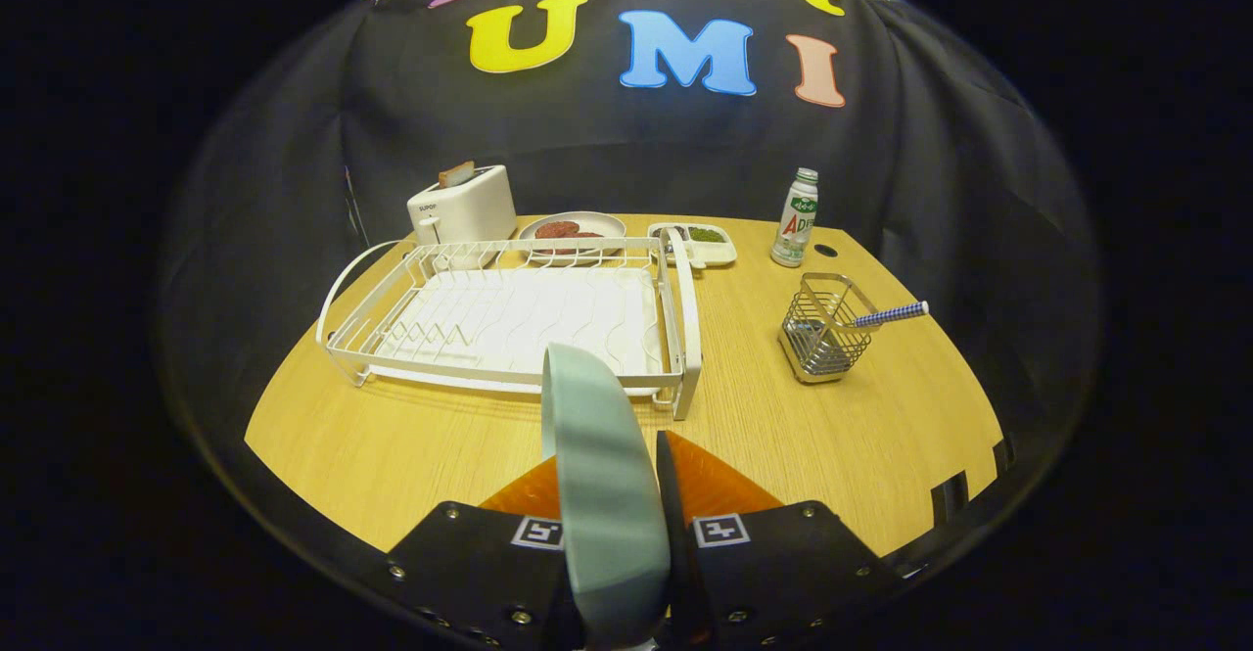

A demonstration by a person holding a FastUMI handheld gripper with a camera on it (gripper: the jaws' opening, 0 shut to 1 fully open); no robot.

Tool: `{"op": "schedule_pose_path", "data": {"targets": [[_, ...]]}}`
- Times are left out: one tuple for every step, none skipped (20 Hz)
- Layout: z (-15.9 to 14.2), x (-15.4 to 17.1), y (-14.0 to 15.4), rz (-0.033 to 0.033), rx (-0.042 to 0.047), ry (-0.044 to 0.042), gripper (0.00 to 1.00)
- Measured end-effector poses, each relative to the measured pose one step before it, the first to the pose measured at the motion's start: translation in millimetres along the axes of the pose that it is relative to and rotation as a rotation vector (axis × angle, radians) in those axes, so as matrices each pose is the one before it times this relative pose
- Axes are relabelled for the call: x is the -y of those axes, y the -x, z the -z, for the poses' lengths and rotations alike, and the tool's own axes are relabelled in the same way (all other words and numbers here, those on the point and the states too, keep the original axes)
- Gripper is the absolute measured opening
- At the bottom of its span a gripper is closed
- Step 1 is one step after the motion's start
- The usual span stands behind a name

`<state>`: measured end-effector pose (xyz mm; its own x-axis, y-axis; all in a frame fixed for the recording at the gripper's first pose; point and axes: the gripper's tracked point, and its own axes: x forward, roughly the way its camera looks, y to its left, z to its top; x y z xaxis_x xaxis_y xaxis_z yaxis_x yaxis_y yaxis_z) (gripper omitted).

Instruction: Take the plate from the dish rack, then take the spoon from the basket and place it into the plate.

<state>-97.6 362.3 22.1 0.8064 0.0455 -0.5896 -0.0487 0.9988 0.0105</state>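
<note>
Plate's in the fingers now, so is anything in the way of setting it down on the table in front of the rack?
Nothing visible is. The plate stands on edge, clamped between the fingers. The bare table lies just ahead of them, short of the dish rack. The basket with the spoon stands off to the right.

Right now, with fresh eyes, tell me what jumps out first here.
The pale plate stands on edge, clamped between the tool's fingers, in front of everything. Just beyond it lies the white rack on the wooden table. Right of the rack, a wire basket holds a spoon with its checked handle sticking out.
</note>
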Motion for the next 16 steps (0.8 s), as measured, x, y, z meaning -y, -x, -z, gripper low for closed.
{"op": "schedule_pose_path", "data": {"targets": [[2.18,-1.80,-2.98,-0.01473,-0.00571,-0.01617,0.31],[-0.42,-3.10,-1.45,-0.01623,0.00587,-0.03335,0.31],[1.84,-0.77,-2.59,-0.00738,-0.00701,-0.03270,0.31],[1.99,-0.07,-2.30,-0.00865,-0.00247,-0.03963,0.31],[1.64,-1.46,-2.68,-0.00923,-0.00422,-0.03418,0.31],[3.20,-0.34,-3.65,-0.00428,-0.00700,-0.02724,0.31],[3.98,0.42,-3.36,-0.00139,-0.01249,-0.01837,0.32],[5.38,1.78,-2.17,0.00323,-0.01782,-0.01176,0.33],[4.16,-0.04,-2.32,-0.00721,-0.01203,-0.01337,0.34],[2.59,-1.58,-3.02,-0.00864,-0.00459,-0.02056,0.36],[1.63,-0.15,-1.64,-0.00353,-0.00457,-0.02086,0.36],[2.73,1.68,-3.85,0.00229,-0.00533,-0.01926,0.37],[1.97,1.23,-1.64,-0.00049,-0.00655,-0.01775,0.38],[4.01,0.35,-2.31,-0.00259,-0.00578,-0.01673,0.39],[1.16,1.68,-2.84,-0.00307,-0.00348,-0.00933,0.40],[4.64,4.00,-2.69,0.01194,-0.00814,0.00224,0.43]]}}
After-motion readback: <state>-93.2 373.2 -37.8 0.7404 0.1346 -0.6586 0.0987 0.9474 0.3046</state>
